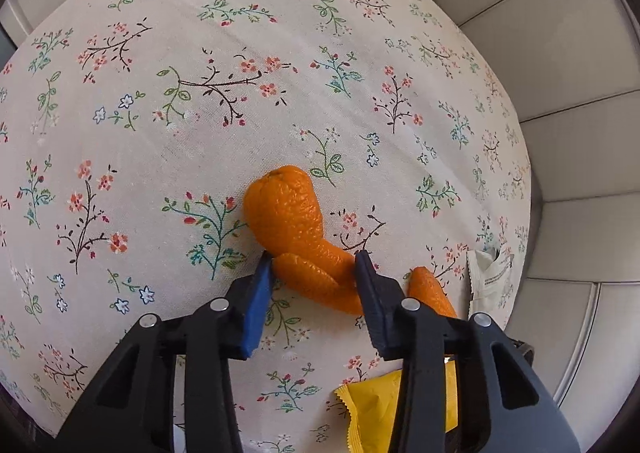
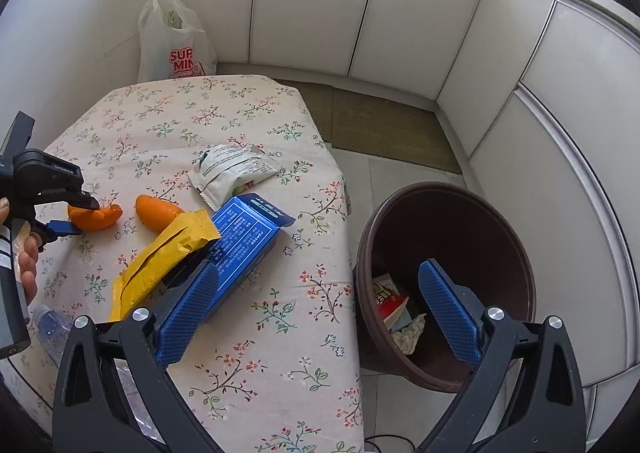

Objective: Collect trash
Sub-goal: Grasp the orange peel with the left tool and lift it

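On the tablecloth (image 1: pixel 280 33), left claw (image 1: pixel 314 265) pinches orange peel (image 1: pixel 292 221).

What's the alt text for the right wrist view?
The open right gripper hovers between a floral-clothed table and a brown round bin, while the left gripper clamps a large orange peel. A blue carton lies nearby.

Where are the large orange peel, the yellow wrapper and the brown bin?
large orange peel (image 1: pixel 286 213): left wrist view, on its bumpy outer skin.
yellow wrapper (image 2: pixel 160 257): right wrist view, middle of the packet.
brown bin (image 2: pixel 460 213): right wrist view, inner far wall.
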`<state>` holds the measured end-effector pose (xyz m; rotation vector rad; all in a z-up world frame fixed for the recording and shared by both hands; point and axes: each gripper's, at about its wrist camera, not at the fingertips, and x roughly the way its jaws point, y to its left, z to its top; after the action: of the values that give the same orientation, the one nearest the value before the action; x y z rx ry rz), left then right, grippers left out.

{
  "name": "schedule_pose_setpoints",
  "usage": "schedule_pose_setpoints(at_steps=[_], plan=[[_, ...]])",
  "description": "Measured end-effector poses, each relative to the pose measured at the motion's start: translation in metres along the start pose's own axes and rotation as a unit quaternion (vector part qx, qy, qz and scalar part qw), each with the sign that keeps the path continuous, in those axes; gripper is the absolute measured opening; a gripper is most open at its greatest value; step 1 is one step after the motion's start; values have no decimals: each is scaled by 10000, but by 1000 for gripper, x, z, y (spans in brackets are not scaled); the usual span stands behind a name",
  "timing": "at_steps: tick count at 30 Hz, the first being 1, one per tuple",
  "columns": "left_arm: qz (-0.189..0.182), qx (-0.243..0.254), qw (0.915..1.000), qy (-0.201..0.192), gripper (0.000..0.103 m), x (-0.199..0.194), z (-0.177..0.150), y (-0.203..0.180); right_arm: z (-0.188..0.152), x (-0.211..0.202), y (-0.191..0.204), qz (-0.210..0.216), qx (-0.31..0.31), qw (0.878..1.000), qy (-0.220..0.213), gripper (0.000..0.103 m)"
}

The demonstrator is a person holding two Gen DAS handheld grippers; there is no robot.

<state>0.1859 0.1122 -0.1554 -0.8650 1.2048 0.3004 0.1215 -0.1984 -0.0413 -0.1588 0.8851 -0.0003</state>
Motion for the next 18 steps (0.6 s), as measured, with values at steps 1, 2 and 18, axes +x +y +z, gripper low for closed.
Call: schedule_pose_setpoints(at_steps=[1, 2, 18], plan=[[-30, 105, 9999, -11, 34, -1, -1, 1, 0, 3, -2, 183, 142, 9997, 109, 96], [-51, 206, 9998, -26, 32, -4, -2, 2, -2, 6, -2, 342, 263, 9989, 203, 96], [390, 2981, 9356, -1853, 12, -124, -51, 16, -15, 50, 37, 2782, 1927, 9282, 1546, 81]])
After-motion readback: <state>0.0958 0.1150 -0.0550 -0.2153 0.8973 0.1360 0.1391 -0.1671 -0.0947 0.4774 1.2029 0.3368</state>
